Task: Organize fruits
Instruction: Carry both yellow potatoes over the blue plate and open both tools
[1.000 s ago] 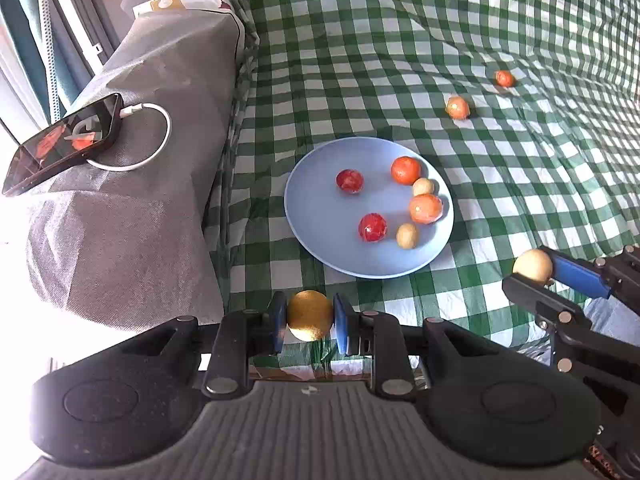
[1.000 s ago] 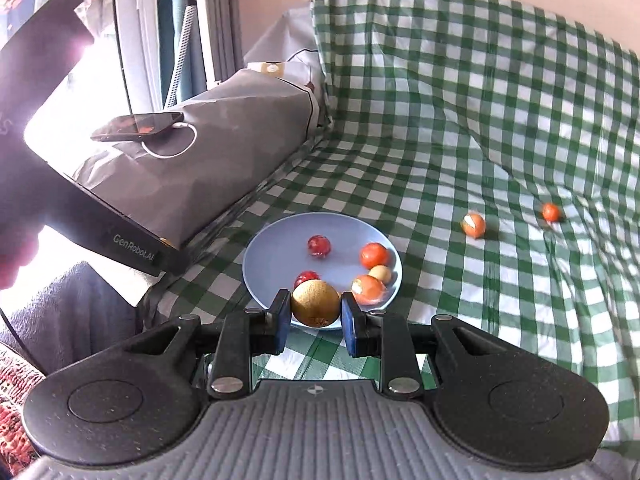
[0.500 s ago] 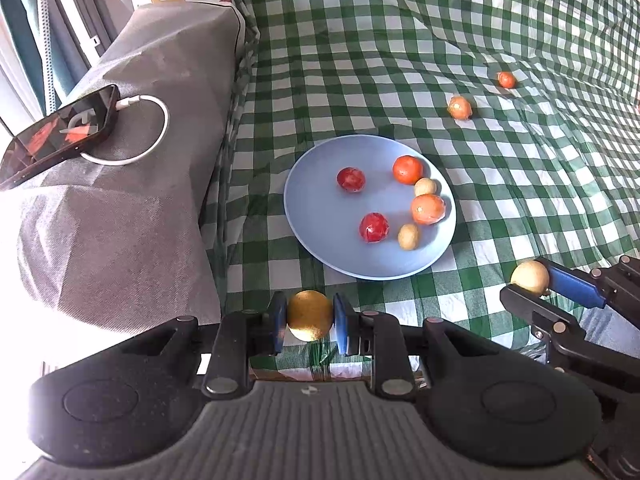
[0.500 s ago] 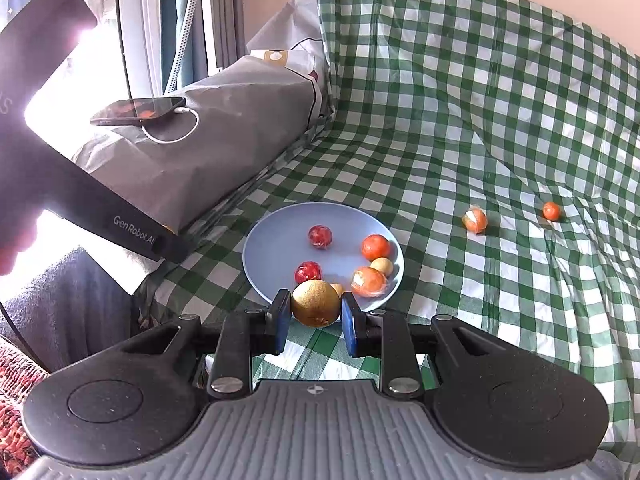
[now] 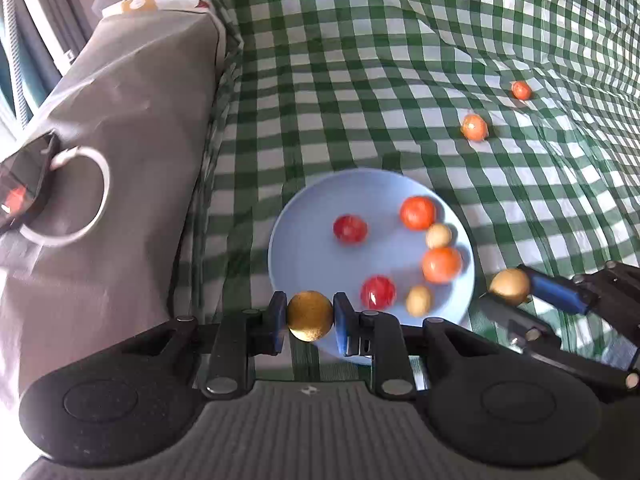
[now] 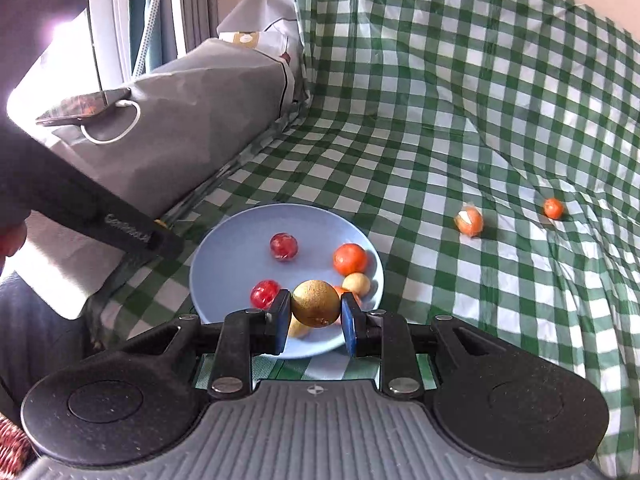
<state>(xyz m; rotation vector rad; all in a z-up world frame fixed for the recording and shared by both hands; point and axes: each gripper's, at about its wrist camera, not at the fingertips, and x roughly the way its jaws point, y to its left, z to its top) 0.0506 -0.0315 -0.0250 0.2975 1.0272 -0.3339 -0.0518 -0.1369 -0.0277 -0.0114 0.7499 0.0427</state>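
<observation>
My left gripper [image 5: 310, 316] is shut on a golden-brown round fruit [image 5: 310, 315] at the near rim of a light blue plate [image 5: 312, 256]. My right gripper [image 6: 316, 309] is shut on a second golden-brown fruit [image 6: 316, 308] over the plate's [image 6: 224, 264] near edge; it also shows in the left wrist view [image 5: 510, 286]. The plate holds two red fruits [image 5: 350, 229], two orange fruits [image 5: 417, 212] and two small tan ones [image 5: 439, 235]. Two orange fruits lie loose on the green checked cloth: one [image 5: 474, 127] nearer, one [image 5: 521, 90] farther.
A grey covered bolster [image 5: 132, 128] runs along the left of the cloth, with a phone [image 5: 20, 196] and white cable [image 5: 80, 196] on it. A window and curtain [image 6: 152, 12] stand at the far left.
Both grippers have moved forward toward the plate with their fruits still held. The plate now looks larger and sits right at the fingertips.
</observation>
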